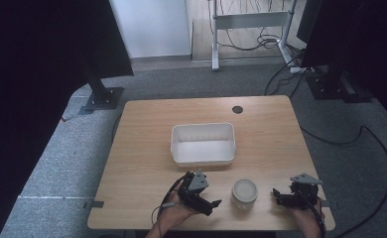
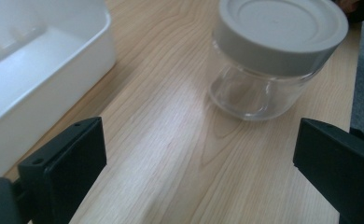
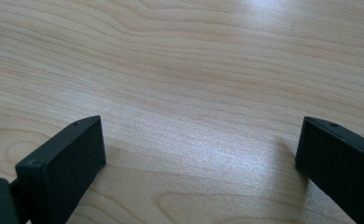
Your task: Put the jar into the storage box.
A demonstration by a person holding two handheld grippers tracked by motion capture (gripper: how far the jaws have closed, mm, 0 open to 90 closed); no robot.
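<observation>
Along the near edge of the worktop [image 1: 142, 148], the left gripper [image 1: 204, 200] is being held with jaws spread toward the lidded jar [image 1: 244, 192] for grasping; beyond it, the right gripper [image 1: 284, 198] is being kept likewise spread, pinching nothing.

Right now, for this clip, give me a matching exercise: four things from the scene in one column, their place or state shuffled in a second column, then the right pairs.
Column one:
1. jar
2. white tub
3. left gripper
4. right gripper

Column two:
A. open, over bare wood right of the jar
B. empty, mid-table
C. lidded, standing between both grippers
D. open, its jaws facing the jar

Pairs: 1-C, 2-B, 3-D, 4-A
</observation>
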